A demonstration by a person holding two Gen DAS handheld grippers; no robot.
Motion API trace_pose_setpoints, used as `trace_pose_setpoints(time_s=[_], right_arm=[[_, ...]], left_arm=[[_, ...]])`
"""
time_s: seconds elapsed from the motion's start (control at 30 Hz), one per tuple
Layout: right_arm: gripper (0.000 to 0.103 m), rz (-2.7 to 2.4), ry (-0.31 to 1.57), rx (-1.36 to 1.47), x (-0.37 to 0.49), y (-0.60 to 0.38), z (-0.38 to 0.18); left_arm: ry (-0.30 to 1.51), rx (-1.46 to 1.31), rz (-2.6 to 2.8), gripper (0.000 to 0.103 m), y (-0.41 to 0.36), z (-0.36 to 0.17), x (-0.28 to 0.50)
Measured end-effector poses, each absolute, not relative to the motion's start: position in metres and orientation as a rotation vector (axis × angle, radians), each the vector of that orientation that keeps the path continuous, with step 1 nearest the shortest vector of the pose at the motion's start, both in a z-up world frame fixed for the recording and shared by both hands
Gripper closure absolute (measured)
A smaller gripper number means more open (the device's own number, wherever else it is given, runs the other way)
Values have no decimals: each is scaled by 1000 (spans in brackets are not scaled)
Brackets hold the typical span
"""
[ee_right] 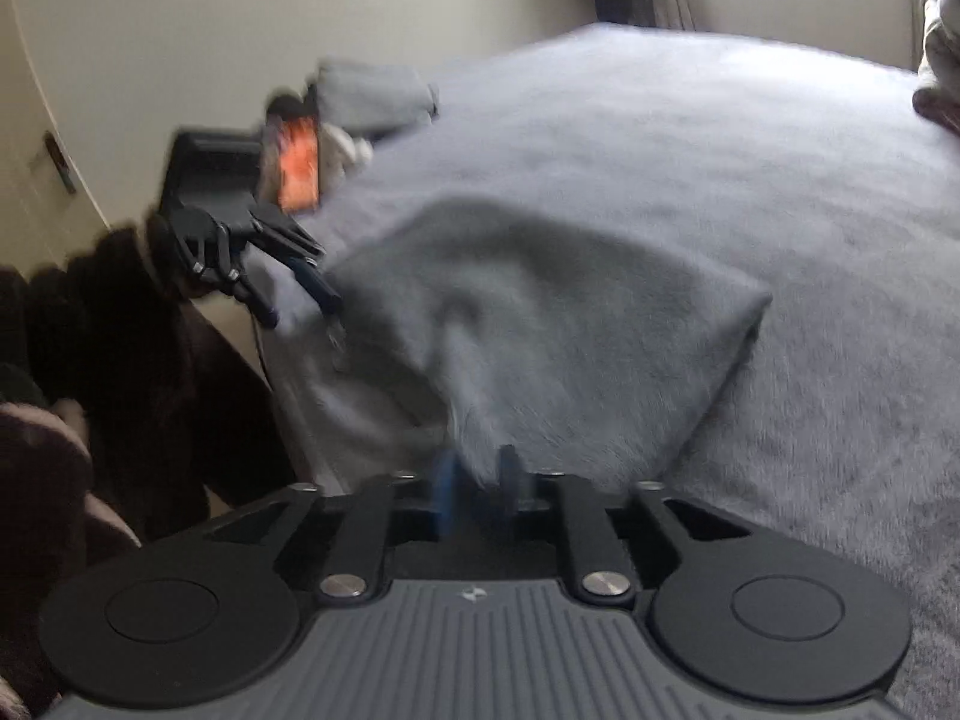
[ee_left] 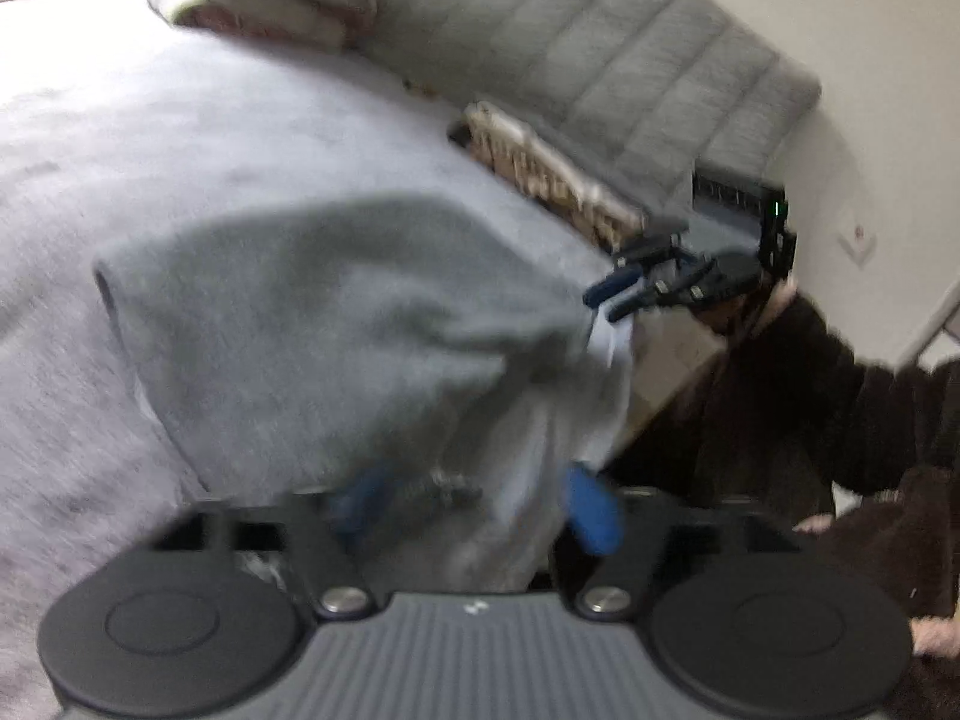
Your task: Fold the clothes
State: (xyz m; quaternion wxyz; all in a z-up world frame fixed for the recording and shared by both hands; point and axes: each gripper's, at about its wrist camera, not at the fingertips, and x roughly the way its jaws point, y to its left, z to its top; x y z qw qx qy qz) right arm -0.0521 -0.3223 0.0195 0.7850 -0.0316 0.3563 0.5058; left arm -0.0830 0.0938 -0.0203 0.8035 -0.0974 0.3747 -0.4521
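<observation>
Now your grey garment point(ee_left: 336, 324) lies on the bed point(ee_left: 90, 180).
Left gripper point(ee_left: 474, 504) fingers wide apart, gripping nothing; right gripper point(ee_right: 477, 480) fingers narrowly parted, cloth between.

A soft grey knit garment point(ee_left: 336, 324) lies on a fuzzy, matt pale bedspread point(ee_left: 90, 180). The left gripper point(ee_left: 474, 504) is matt black plastic with glossy blue pads and shiny metal screws.

Both rigs are showing the same build: grey ribbed housing, two black round discs, black linkage arms on silver screws, blue finger pads. Left gripper point(ee_left: 471, 501) and right gripper point(ee_right: 477, 483) are each carrying a small pale logo mark. Person is wearing a dark fuzzy sleeve point(ee_left: 840, 396).
</observation>
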Motion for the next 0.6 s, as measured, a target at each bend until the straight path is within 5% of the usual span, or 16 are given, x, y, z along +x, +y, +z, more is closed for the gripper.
trace_pose_setpoints(time_s=[0.33, 0.6], right_arm=[[63, 739, 785, 160, 4, -333, 7], [63, 648, 806, 308, 40, -330, -7]], left_arm=[[723, -413, -561, 21, 133, -26, -39], [796, -545, -465, 35, 140, -42, -5]])
